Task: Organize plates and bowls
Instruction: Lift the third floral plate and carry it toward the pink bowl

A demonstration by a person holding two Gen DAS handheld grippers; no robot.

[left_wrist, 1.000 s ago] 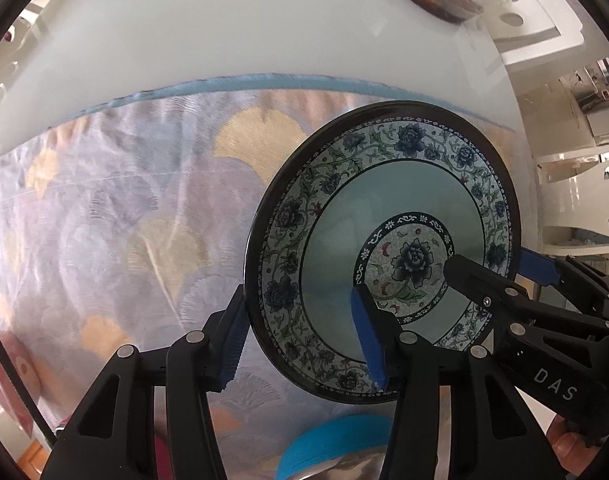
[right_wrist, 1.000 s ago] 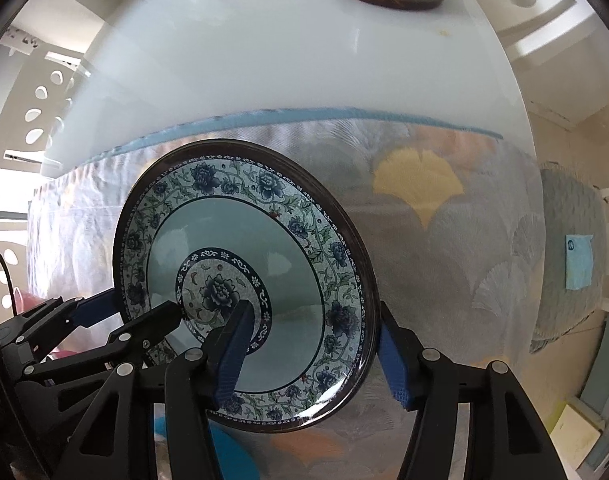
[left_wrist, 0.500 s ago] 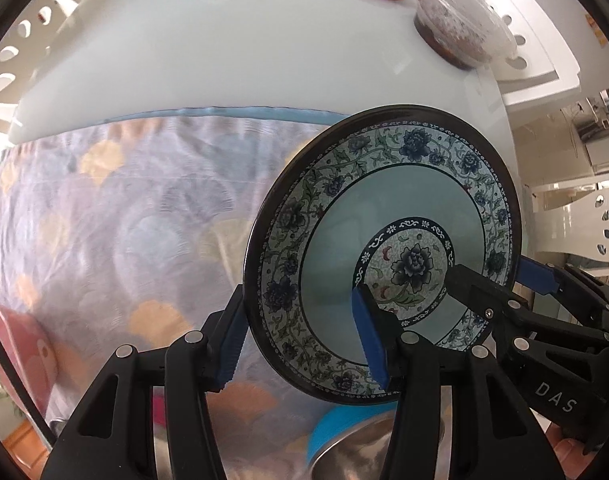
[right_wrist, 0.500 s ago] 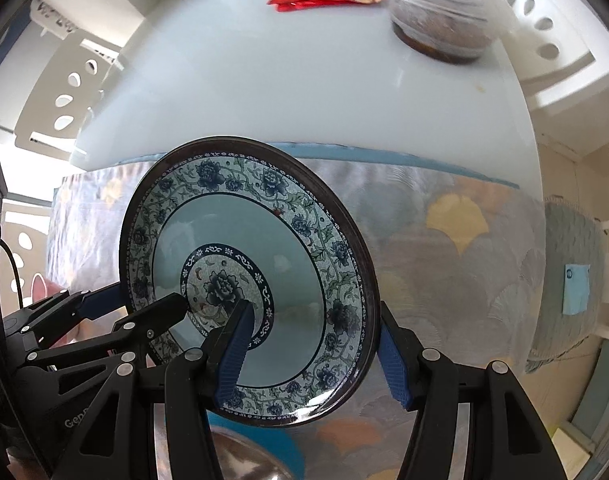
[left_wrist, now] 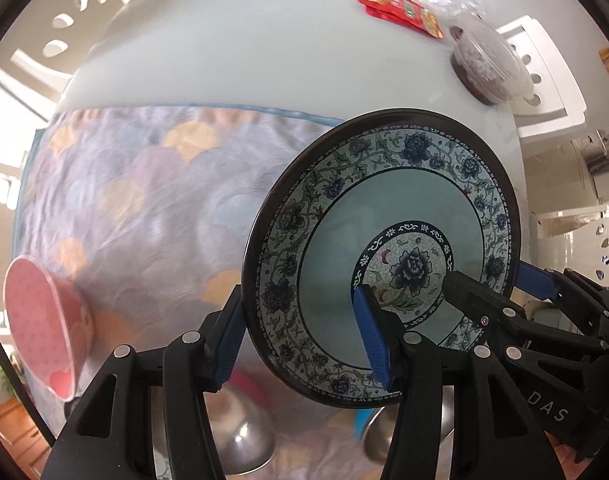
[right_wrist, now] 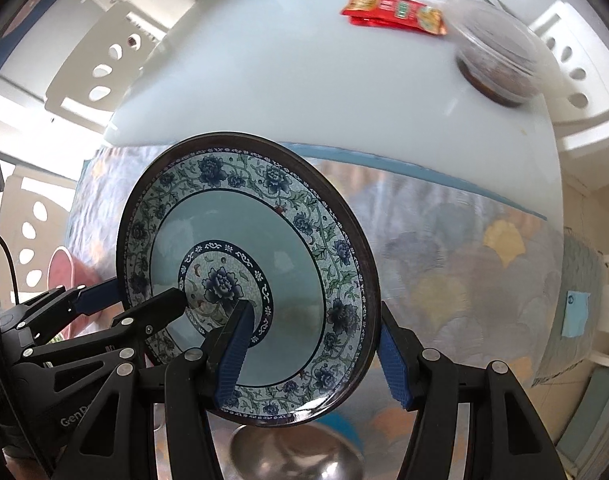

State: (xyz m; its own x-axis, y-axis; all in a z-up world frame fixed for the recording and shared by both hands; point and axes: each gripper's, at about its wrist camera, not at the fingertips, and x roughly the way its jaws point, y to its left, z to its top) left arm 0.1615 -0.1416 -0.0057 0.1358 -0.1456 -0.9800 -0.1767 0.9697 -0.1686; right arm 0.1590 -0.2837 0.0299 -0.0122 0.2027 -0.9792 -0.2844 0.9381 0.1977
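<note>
A round plate (left_wrist: 388, 236) with a blue floral rim and pale blue centre is held tilted in the air above the patterned cloth (left_wrist: 136, 208). My left gripper (left_wrist: 300, 340) is shut on its left edge and my right gripper (right_wrist: 312, 360) is shut on its right edge (right_wrist: 264, 268). Each gripper shows in the other's view, my right gripper (left_wrist: 500, 292) at the right and my left gripper (right_wrist: 132, 304) at the left. Steel bowls (left_wrist: 248, 436) lie below, one of them in the right wrist view (right_wrist: 296, 456). A pink bowl (left_wrist: 40, 320) stands at the left.
A white table (right_wrist: 304, 80) lies beyond the cloth. On it are a red snack packet (right_wrist: 392, 12) and a clear lidded food tub (right_wrist: 500, 68). White chairs (right_wrist: 104, 72) stand around the table. A blue item (left_wrist: 364, 420) lies under the plate.
Both grippers have risen and pulled back with the plate. More of the table, the snack packet, the pink bowl and the steel bowls have come into view.
</note>
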